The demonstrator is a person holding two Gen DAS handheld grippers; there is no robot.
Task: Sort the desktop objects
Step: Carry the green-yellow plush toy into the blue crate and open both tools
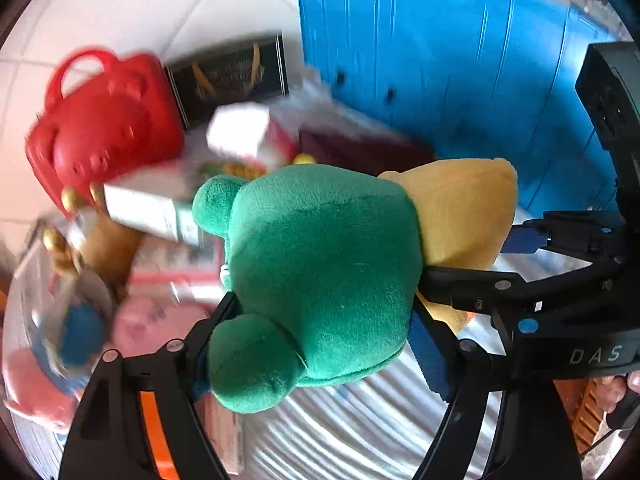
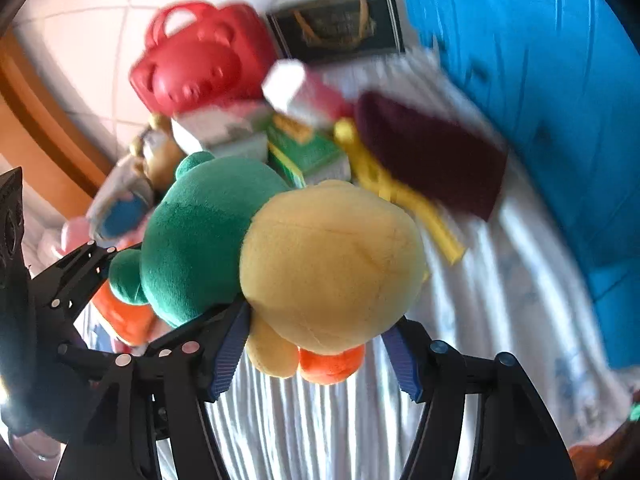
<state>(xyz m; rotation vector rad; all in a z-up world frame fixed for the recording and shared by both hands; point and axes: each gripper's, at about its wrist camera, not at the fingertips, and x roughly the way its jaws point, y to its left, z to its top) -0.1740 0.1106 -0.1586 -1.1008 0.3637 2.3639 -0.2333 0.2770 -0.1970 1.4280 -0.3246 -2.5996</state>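
Up close, green-and-tan plush toy (image 1: 320, 264) above striped cloth (image 2: 460, 320), left gripper (image 1: 320, 328) pads clamped on green part, right gripper (image 2: 316, 356) w/ jaws part-open, squeezing tan part, red plastic case (image 1: 104, 132) behind.

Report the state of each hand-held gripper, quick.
Left hand-held gripper: closed on the green part of the plush toy.
Right hand-held gripper: closed on the same plush toy's yellow part.
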